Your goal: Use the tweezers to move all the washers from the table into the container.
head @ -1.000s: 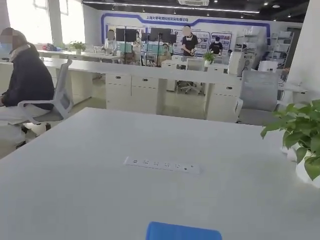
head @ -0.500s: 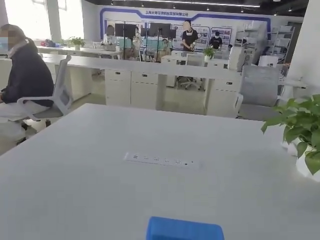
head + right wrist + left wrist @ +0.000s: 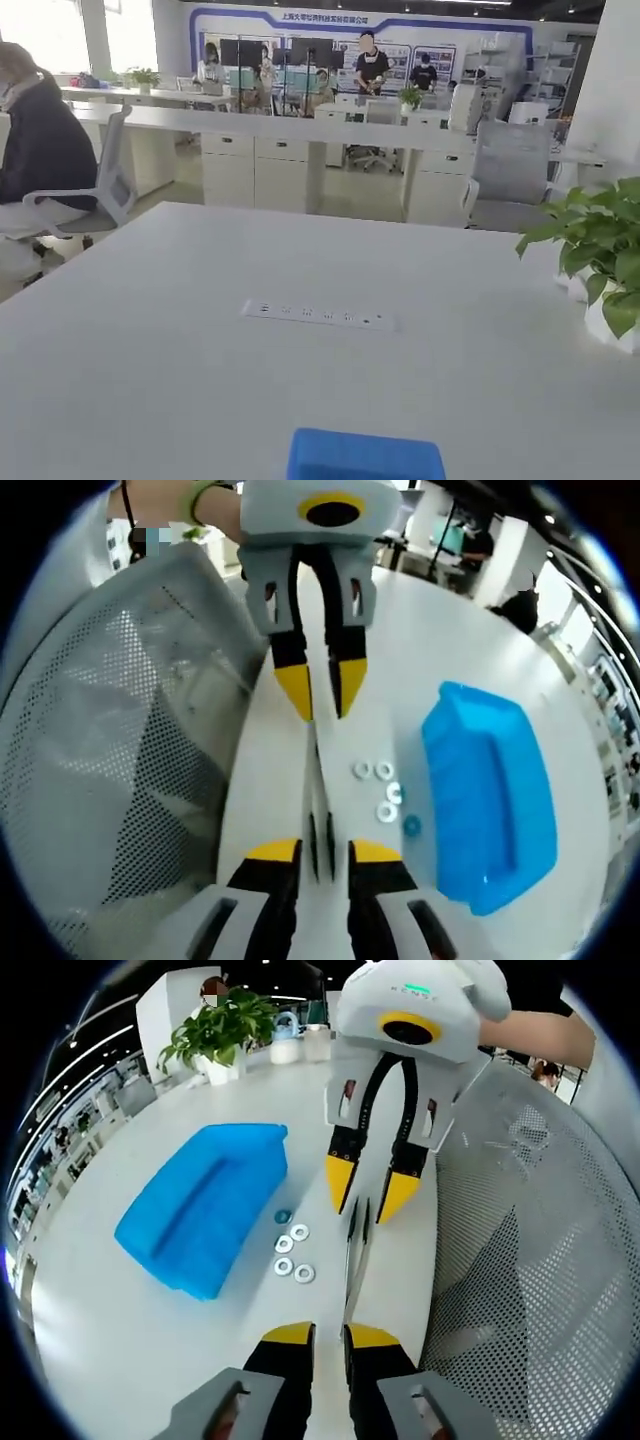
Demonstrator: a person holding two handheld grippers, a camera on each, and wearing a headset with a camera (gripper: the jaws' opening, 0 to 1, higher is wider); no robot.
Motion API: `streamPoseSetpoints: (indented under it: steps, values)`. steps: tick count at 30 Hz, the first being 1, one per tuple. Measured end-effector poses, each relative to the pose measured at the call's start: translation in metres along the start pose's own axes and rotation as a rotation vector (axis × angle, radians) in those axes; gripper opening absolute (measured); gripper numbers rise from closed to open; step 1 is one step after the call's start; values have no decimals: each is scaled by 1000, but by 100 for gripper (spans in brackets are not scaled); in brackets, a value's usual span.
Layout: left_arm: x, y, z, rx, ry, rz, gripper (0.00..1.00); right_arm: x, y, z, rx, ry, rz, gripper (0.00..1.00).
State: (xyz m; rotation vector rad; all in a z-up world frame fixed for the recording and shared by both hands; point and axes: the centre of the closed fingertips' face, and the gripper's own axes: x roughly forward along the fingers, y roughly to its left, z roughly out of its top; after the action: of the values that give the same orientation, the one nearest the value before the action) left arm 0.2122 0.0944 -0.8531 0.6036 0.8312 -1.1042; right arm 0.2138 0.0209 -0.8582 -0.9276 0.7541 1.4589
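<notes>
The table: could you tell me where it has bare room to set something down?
Bare table spreads left of the power strip and between it and the blue container. Crowded beside the container, where washers and tweezers lie.

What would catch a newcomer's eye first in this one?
The left gripper and the right gripper face each other, tips close, over the white table, with slim tweezers in line between them. Beside them a cluster of small washers lies next to a bright blue container.
</notes>
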Motion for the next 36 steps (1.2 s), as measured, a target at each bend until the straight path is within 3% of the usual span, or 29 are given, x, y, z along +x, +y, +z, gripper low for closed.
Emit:
streamPoseSetpoints:
  steps: [2, 11, 18, 23, 28, 36]
  values:
    - [0, -2, 1, 30, -5, -12, 0, 1, 0, 1, -1, -4, 7, 15]
    - [1, -6, 2, 67, -2, -26, 0, 7, 4, 2, -14, -2, 23, 12]
    - [1, -7, 1, 63, -4, -49, 6, 10, 6, 1, -36, 12, 31, 9]
    - [9, -11, -4, 104, 35, -50, 5, 11, 5, 4, -36, 2, 21, 7]
    - [11, -10, -3, 135, 46, -37, 0, 11, 5, 5, -20, -17, 11, 7]
    - [-13, -16, 17, 139, -26, -49, 0, 9, 6, 9, 18, -67, -6, 8]
